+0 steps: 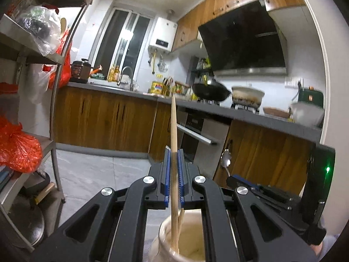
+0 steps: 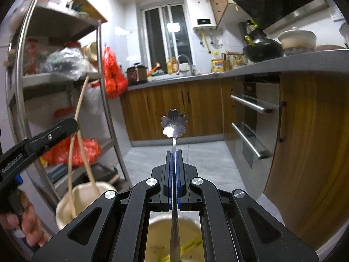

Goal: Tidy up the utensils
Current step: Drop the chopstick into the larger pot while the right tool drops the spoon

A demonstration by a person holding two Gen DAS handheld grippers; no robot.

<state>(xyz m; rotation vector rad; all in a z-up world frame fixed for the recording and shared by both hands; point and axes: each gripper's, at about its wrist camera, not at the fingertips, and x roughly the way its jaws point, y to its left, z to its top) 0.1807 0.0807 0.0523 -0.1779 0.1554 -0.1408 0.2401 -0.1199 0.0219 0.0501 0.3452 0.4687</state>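
Worktop (image 1: pixel 250 113): grey, L-shaped, running over wood-fronted cabinets; taken here as the landmark. It carries a black wok (image 1: pixel 210 91) and a white lidded pot (image 1: pixel 247 97) on the hob, with a yellow oil bottle (image 1: pixel 156 87) further along towards the sink tap (image 1: pixel 128 77).
Metal shelf rack (image 2: pixel 65 83): stands across the floor from the worktop, loaded with clear and orange plastic bags.
Cream holder (image 1: pixel 185 238): a pale ceramic utensil cup, well below worktop level, directly under the left tongs; in the right wrist view it sits low beside the rack (image 2: pixel 84 198).
Second container (image 2: pixel 174 238): pale, with a yellowish inside holding green streaks, lying right under the right tongs and lower than the worktop; what it is exactly cannot be told.
Left tongs (image 1: pixel 173 152): blue pads pressed together on a wooden chopstick (image 1: pixel 173 131).
Chopstick position: it stands nearly upright through the pads, its upper end rising to worktop height in the view, its lower end down inside the cream holder beside another wooden stick (image 1: pixel 180 222).
Right tongs (image 2: pixel 174 152): pads squeezed tight on a thin metal spoon (image 2: pixel 174 123).
Spoon position: the flower-shaped end sticks out beyond the tips, the stem passes between the pads, and the rest runs down over the second container.
Hand (image 2: pixel 26 222): at the left tongs' grip, blurred, near the rack's lower shelves.
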